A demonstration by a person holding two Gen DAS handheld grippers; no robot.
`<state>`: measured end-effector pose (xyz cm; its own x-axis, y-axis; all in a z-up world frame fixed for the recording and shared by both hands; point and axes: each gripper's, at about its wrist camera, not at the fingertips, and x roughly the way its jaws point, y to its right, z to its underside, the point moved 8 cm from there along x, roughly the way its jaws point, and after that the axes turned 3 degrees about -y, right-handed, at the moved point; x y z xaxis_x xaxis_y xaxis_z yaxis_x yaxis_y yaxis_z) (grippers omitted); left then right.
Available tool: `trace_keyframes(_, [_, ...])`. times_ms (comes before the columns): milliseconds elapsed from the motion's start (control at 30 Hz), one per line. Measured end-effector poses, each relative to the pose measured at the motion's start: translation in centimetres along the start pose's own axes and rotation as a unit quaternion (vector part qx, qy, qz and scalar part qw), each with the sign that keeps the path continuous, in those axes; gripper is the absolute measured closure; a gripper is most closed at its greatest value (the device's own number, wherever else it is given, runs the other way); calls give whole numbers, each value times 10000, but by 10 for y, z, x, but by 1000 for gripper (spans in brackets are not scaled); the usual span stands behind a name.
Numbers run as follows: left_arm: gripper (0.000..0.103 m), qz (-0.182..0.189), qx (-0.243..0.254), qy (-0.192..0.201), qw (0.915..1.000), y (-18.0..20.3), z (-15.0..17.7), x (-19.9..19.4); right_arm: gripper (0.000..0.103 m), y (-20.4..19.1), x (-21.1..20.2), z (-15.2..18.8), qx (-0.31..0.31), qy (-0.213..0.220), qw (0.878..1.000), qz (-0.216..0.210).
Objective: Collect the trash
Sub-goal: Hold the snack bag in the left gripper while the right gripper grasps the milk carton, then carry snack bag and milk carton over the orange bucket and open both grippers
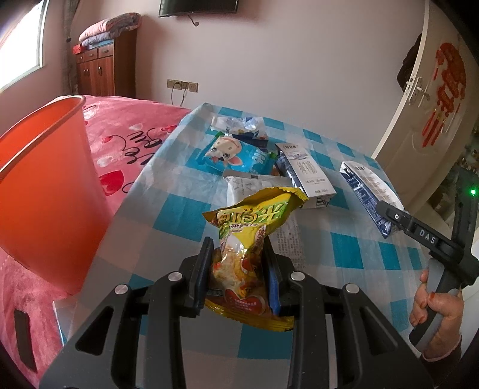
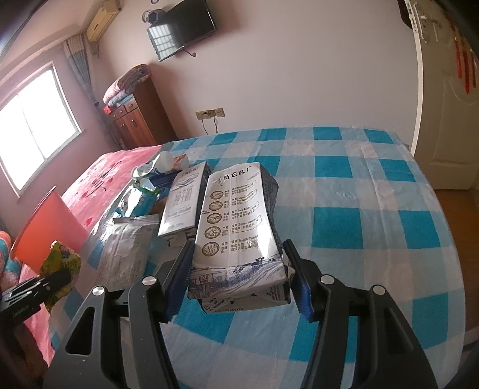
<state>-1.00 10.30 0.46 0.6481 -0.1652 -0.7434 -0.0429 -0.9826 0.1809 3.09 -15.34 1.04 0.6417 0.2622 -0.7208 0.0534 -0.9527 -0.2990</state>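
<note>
The right gripper (image 2: 236, 269) squeezes a white milk carton (image 2: 236, 221) above the blue checked cloth (image 2: 359, 209). An orange bin (image 2: 51, 227) sits far left.

A: The orange bin (image 1: 45, 191) runs off the left edge; its inside can't be seen.
B: The milk carton (image 2: 239, 221) hides the table behind it, its small print unreadable.

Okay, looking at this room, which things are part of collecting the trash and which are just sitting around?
Part of the job:
- yellow snack bag, in the left gripper
- milk carton, in the right gripper
- second milk carton
- blue snack wrapper
- orange bin

Just there:
- wall TV
- wooden cabinet
- folded blankets
- door
</note>
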Motion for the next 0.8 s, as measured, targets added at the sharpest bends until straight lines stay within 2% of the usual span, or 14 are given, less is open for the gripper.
trace_keyframes(333, [69,2,-7,220,9998,-10,-12,-24,44,-29,-27,4,-221,102,9997,-33])
trace_keyframes(800, [69,24,-64,650,9979,-23,-43,-59,44,-79,-47,-3,-502,118,9977,-450])
